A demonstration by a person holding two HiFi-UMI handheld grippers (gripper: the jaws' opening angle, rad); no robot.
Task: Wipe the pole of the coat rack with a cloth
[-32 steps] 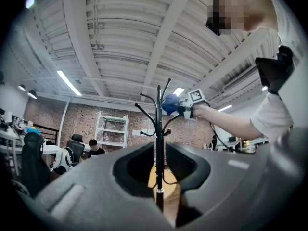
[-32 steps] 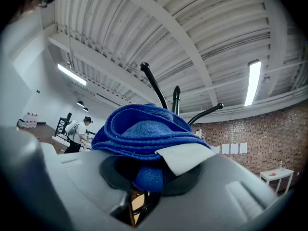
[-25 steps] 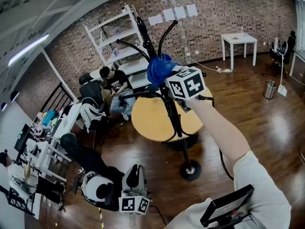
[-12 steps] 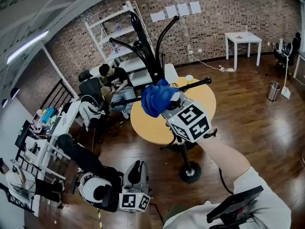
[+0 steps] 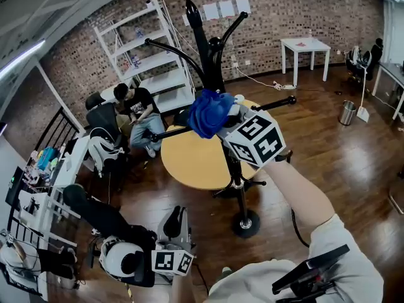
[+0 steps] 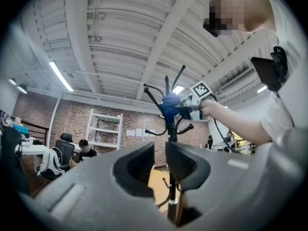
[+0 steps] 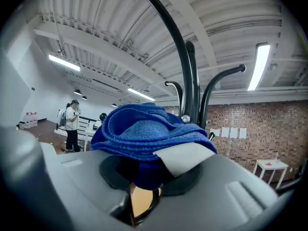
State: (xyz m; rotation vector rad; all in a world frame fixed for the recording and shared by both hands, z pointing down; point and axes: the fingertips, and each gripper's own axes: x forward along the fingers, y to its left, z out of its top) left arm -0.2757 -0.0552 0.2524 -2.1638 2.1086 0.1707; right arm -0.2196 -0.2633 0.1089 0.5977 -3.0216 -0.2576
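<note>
The black coat rack's pole (image 5: 213, 65) rises from a round base (image 5: 245, 222), with curved hooks at its top. My right gripper (image 5: 222, 122), below its marker cube, is shut on a bunched blue cloth (image 5: 208, 112) that presses against the pole just under the hooks. In the right gripper view the cloth (image 7: 143, 129) fills the jaws, with the pole (image 7: 191, 83) right behind it. My left gripper (image 5: 177, 225) hangs low near the floor, away from the rack, jaws together and holding nothing. From the left gripper view (image 6: 160, 163) the rack (image 6: 172, 129) and the cloth (image 6: 169, 105) stand ahead.
A round yellow table (image 5: 189, 164) stands just behind the rack. A seated person (image 5: 136, 109) and office chairs (image 5: 104, 147) are to the left, and white shelving (image 5: 148, 52) stands at the brick wall. A white table (image 5: 305, 46) and a metal bin (image 5: 347, 112) are far right.
The right gripper has slid the blue cloth down the pole from the hook junction to just below it. The left gripper has stayed low.
</note>
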